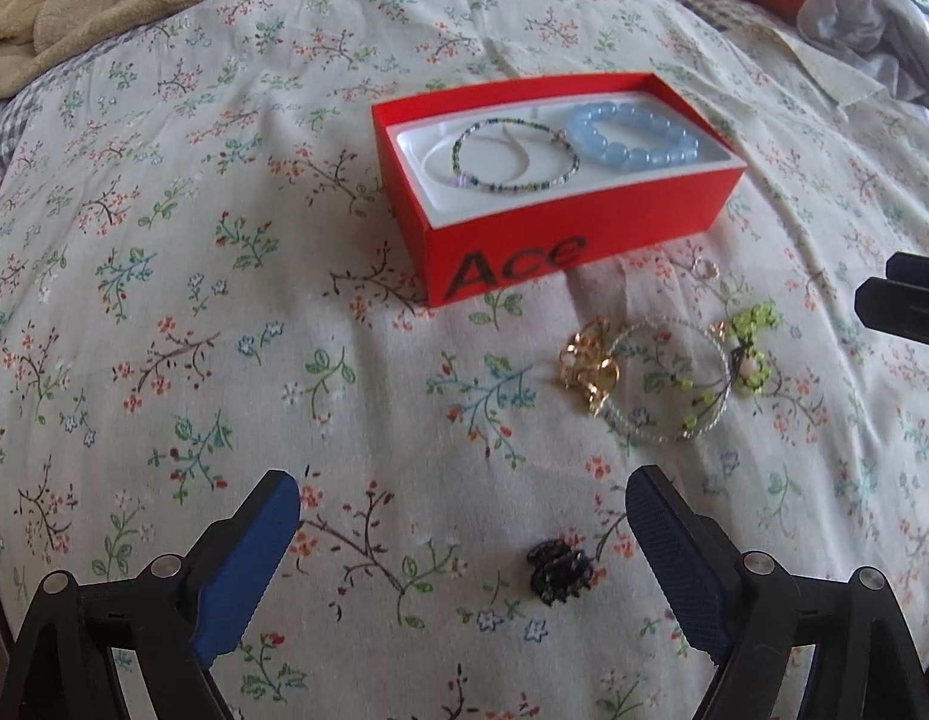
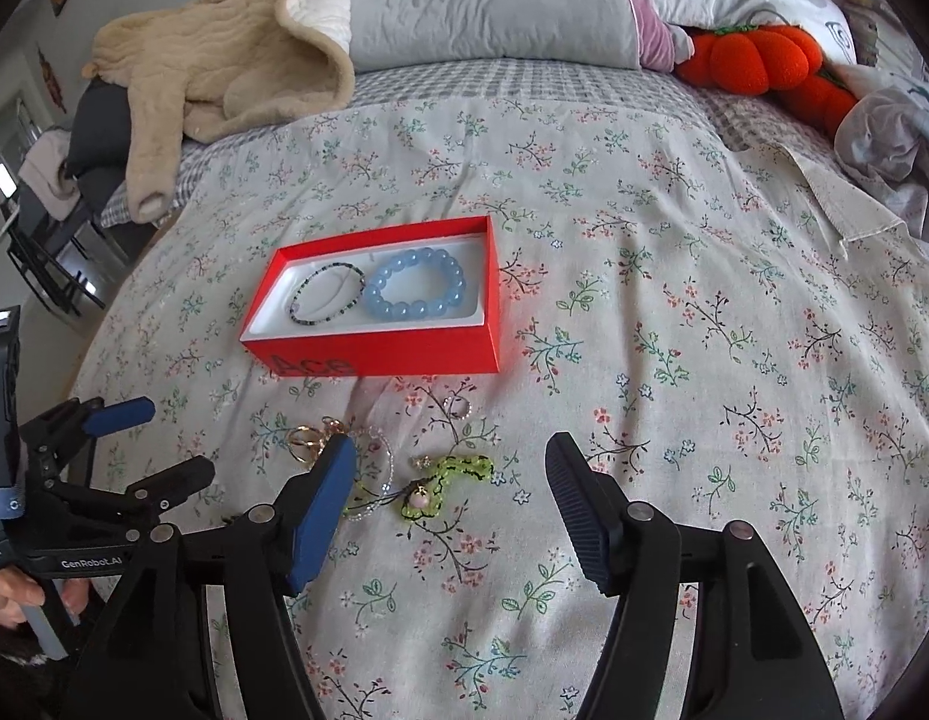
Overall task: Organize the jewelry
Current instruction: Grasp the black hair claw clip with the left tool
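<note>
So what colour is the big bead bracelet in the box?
Pale blue bead bracelet; the left wrist view shows it best.

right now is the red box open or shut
Open. The red box has no lid on it, and its white tray shows from above with the blue bead bracelet and a thin beaded bracelet lying inside.

The floral bedspread (image 2: 674,300) lies bare across the right half of the right wrist frame, giving a wide way in. The red box (image 2: 380,354) stands at centre left, open-topped, nothing above it. Just below it a gold ring cluster (image 1: 590,360), a clear bead bracelet (image 1: 668,384) and a green charm (image 2: 458,474) crowd together. A black hair claw (image 1: 557,570) lies alone at the left wrist frame's bottom centre. The beige blanket (image 2: 236,60) and orange plush (image 2: 758,60) bound the top edge.
</note>
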`<state>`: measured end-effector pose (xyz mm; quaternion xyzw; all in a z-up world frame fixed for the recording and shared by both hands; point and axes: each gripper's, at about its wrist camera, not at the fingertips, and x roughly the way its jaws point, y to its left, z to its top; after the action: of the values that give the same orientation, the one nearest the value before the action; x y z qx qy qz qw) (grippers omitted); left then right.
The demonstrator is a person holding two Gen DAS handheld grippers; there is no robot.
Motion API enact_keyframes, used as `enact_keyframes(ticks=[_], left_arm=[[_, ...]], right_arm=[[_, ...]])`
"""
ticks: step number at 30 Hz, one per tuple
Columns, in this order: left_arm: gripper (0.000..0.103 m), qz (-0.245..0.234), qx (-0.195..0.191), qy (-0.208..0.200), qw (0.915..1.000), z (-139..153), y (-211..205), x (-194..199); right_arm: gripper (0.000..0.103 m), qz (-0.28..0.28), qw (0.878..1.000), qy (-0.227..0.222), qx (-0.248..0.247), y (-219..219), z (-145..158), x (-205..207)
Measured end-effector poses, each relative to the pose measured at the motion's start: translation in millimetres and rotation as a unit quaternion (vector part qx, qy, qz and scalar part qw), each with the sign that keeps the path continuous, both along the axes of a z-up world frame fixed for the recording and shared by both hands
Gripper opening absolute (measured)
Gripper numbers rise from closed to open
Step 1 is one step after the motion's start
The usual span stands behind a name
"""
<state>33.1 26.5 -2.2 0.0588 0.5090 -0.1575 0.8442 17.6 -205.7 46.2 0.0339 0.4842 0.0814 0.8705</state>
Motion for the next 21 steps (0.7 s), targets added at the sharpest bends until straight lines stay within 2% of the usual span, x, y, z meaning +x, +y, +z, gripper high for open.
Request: enact_keyframes(ticks=[8, 15, 16, 18, 19, 21], left_arm=[[0.092, -0.041, 0.008, 0.009, 0.9991, -20, 2, -23], [0.091, -0.072, -0.034, 0.044, 0.9959, -31, 0, -32], [0.089, -0.075, -0.039, 0.046, 0.9953, -31, 0, -33], [0.077, -0.083, -0.051, 0.056, 0.9937, -32, -2, -34], [0.074, -0.087, -0.054, 0.061, 0.9929, -33, -4, -34], [0.059, -0.095, -0.057, 0.067, 0.9915, -34, -8, -36]], right_arm=[[0.069, 0.003, 0.999, 0.042, 0.002, -3, -33, -12], [0.069, -0.01, 0.998, 0.065, 0.01, -6, -49, -17], [0.069, -0.01, 0.998, 0.067, 0.009, -6, -50, -17], [0.069, -0.01, 0.998, 0.069, 0.003, -6, -53, -18], [0.069, -0.009, 0.998, 0.07, 0.002, -6, -54, -18], [0.069, -0.011, 0.997, 0.072, 0.002, -6, -55, -18]])
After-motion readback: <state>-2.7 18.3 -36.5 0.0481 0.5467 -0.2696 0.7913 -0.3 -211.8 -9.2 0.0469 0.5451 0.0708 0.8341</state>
